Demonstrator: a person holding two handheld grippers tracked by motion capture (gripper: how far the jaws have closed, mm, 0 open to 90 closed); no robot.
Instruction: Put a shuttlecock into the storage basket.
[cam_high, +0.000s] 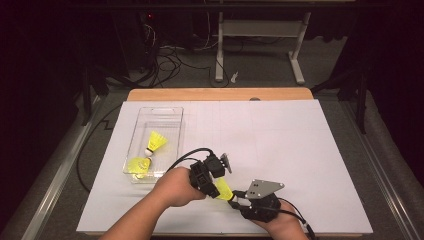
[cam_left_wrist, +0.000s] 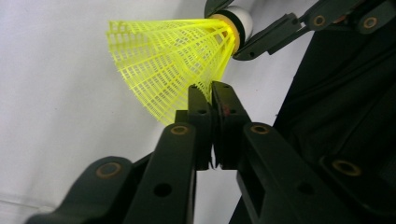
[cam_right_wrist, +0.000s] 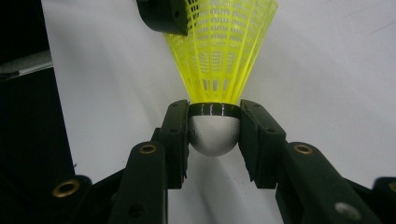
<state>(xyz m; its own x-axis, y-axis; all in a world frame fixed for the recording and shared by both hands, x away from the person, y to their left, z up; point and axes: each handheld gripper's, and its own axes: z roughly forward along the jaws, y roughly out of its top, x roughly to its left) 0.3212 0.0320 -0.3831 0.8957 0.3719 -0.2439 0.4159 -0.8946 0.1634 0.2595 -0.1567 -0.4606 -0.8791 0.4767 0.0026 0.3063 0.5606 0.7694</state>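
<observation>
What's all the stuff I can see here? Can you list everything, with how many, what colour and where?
Held shuttlecock: one, yellow mesh skirt with white cork, above the near edge of the table between the two grippers.
Shuttlecocks in the tray: two, yellow with white corks, one behind the other.
Tray: one, clear plastic, on the left part of the table.
Table cover: one, white sheet over a wooden top.
Desk frame: one, white-legged, on the floor beyond the table, with dark cables beside it.
Left gripper: one, black, shut on the skirt's edge.
Right gripper: one, black with a grey plate, shut on the cork.
Person's hands: two, coming in from the near edge, one per gripper.
</observation>
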